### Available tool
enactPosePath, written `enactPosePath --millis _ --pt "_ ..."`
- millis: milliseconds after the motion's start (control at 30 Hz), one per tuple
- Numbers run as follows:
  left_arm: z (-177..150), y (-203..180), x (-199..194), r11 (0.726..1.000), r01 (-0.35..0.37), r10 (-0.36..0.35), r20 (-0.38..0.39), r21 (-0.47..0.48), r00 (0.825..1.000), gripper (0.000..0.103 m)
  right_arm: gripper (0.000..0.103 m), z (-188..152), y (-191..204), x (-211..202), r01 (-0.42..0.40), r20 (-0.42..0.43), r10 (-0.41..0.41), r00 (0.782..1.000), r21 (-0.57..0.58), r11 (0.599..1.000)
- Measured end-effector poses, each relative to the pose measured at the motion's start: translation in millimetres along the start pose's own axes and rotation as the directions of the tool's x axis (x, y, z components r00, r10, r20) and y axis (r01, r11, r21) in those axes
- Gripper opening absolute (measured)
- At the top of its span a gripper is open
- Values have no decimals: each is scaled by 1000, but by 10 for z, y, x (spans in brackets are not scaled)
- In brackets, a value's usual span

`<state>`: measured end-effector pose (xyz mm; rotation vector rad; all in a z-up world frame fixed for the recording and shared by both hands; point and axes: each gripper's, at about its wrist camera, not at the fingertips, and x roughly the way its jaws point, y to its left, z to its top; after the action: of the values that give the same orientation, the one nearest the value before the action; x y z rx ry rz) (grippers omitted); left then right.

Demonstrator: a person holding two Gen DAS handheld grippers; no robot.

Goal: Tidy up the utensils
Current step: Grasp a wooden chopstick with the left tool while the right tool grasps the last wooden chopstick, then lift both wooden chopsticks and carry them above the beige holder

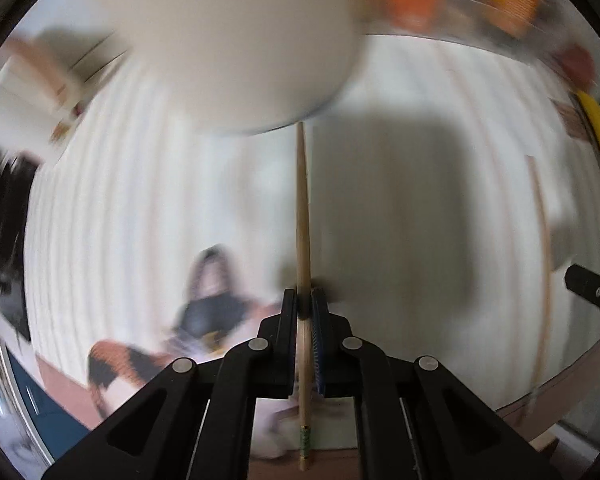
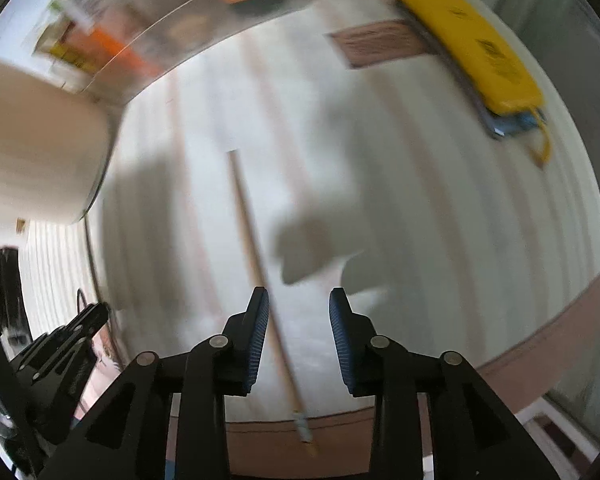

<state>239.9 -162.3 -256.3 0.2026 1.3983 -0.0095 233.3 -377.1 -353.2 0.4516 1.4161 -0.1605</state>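
While the left gripper (image 1: 305, 300) clamps its ribbed blue-padded jaws on a slim wooden chopstick (image 1: 302, 208) above the pale striped surface (image 1: 140, 200), the right gripper (image 2: 299, 304) stands open over another chopstick (image 2: 248, 232) lying flat.

chopstick (image 1: 302, 208): smooth pale wood | tablecloth (image 1: 140, 200): matt ribbed white cloth

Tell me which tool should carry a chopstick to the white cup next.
Probably left. The left tool is shut on a chopstick whose tip nears the white cup. The right tool is open around another chopstick.
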Motion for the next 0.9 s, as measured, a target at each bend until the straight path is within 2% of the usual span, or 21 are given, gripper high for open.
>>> enactPosePath --millis 100,200,267,300,333,433,667,767,867,900 --pt "-117 328 1 998 -23 23 -3 -61 1000 4 34 -12 176 115 40 -18 -41 999 -46 998" --pt "-242 662 -10 990 -39 39 -6 -137 999 4 33 -109 333 279 126 -34 -130 991 -101 987" --pt "-295 804 -21 984 -40 40 -3 -172 999 4 24 -142 419 307 165 -23 -169 985 -124 978" --pt "-291 881 -17 982 -36 36 -2 -185 999 4 13 -155 443 319 187 -16 -191 982 -128 974" --pt "-323 961 -15 979 -31 31 -1 -203 1000 4 8 -176 454 324 194 -15 -197 980 -127 973" --pt "-362 1035 14 973 -10 10 -2 -230 1000 4 7 -224 673 405 156 -39 -162 986 -126 980" --pt "-283 1318 161 974 37 -37 4 -223 999 4 7 -496 1352 488 51 -76 -70 995 -224 973" --pt "-250 1296 209 976 54 -56 -4 -210 998 4 7 -573 1527 582 74 -79 -99 992 -267 961" --pt "-214 1227 329 979 71 -82 -52 -193 995 5 7 -555 1609 689 106 -90 -137 986 -286 952" --pt "-194 1275 353 979 72 -81 -39 -191 996 6 7 -551 1637 687 111 -81 -139 987 -288 951"
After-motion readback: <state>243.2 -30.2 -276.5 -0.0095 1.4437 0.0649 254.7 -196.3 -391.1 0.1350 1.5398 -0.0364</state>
